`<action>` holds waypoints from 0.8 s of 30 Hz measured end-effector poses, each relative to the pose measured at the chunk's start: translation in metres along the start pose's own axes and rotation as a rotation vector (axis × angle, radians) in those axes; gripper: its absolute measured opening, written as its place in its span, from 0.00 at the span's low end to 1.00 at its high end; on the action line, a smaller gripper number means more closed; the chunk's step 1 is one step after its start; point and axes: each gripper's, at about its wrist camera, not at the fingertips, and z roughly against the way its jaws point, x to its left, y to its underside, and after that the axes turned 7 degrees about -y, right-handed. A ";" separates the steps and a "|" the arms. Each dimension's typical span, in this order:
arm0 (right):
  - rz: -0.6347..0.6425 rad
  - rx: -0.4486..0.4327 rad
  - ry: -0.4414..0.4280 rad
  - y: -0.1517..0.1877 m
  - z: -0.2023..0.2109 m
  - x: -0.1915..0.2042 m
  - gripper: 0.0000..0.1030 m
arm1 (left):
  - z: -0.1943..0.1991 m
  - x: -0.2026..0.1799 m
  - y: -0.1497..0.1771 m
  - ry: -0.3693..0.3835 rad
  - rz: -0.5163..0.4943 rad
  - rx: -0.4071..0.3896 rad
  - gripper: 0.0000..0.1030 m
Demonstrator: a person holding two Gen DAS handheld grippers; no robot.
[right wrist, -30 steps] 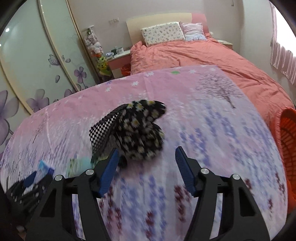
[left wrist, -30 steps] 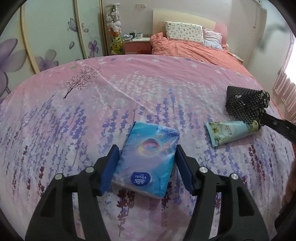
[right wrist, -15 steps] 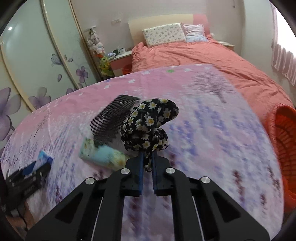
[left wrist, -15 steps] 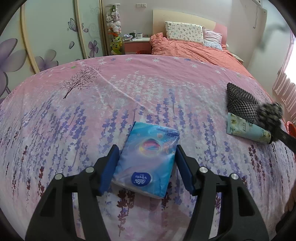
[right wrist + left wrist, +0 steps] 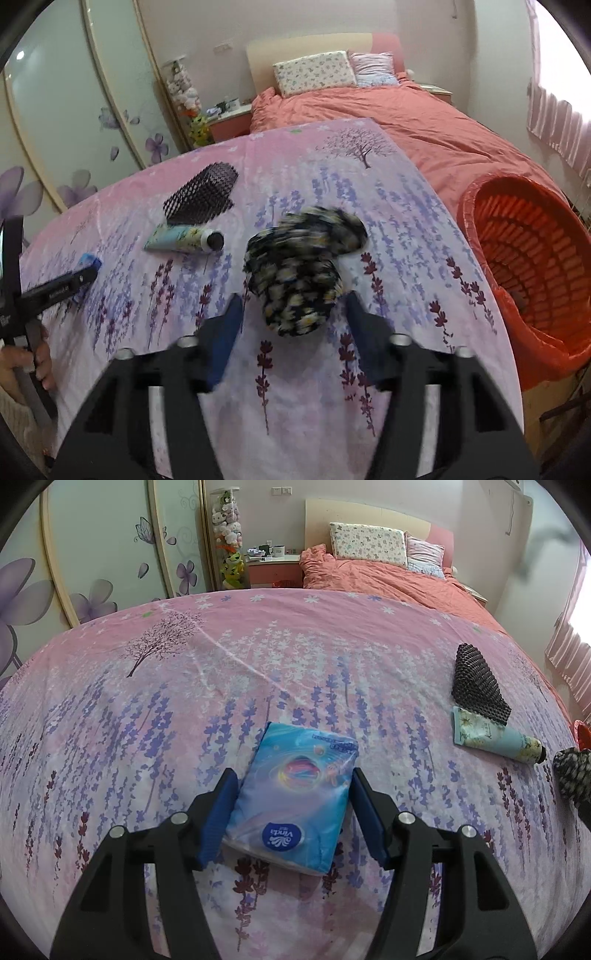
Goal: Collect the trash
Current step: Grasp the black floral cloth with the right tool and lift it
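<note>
A blue tissue pack (image 5: 295,797) lies flat on the pink flowered bedspread (image 5: 184,709). My left gripper (image 5: 291,812) is low over it and open, one blue pad close along each long side. My right gripper (image 5: 293,321) has its jaws opening. A bunched black cloth with daisies (image 5: 303,269), blurred, sits between and just beyond the fingers with no pad touching it. That cloth also shows at the right edge of the left wrist view (image 5: 572,775). An orange basket (image 5: 532,266) stands off the bed's right edge.
A black mesh sleeve (image 5: 201,194) and a pale green tube (image 5: 184,238) lie side by side left of the cloth. A hand (image 5: 26,365) holds the left gripper's handle. A second bed (image 5: 388,107) with pillows and a bedside table (image 5: 273,563) stand behind.
My right gripper shut on the daisy cloth, carried it right toward the basket, then spread its jaws. The cloth left the mesh sleeve and tube. The left gripper and tissue pack have not moved.
</note>
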 end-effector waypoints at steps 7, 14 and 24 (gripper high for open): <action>-0.074 -0.006 0.039 -0.011 -0.021 -0.006 0.65 | 0.000 0.000 0.000 -0.001 0.000 0.000 0.59; -0.089 0.024 0.071 -0.012 -0.034 -0.015 0.22 | 0.000 -0.001 0.000 -0.001 0.000 0.000 0.59; -0.001 0.053 0.125 0.008 -0.014 -0.014 0.18 | 0.011 -0.005 0.011 0.074 -0.026 -0.017 0.57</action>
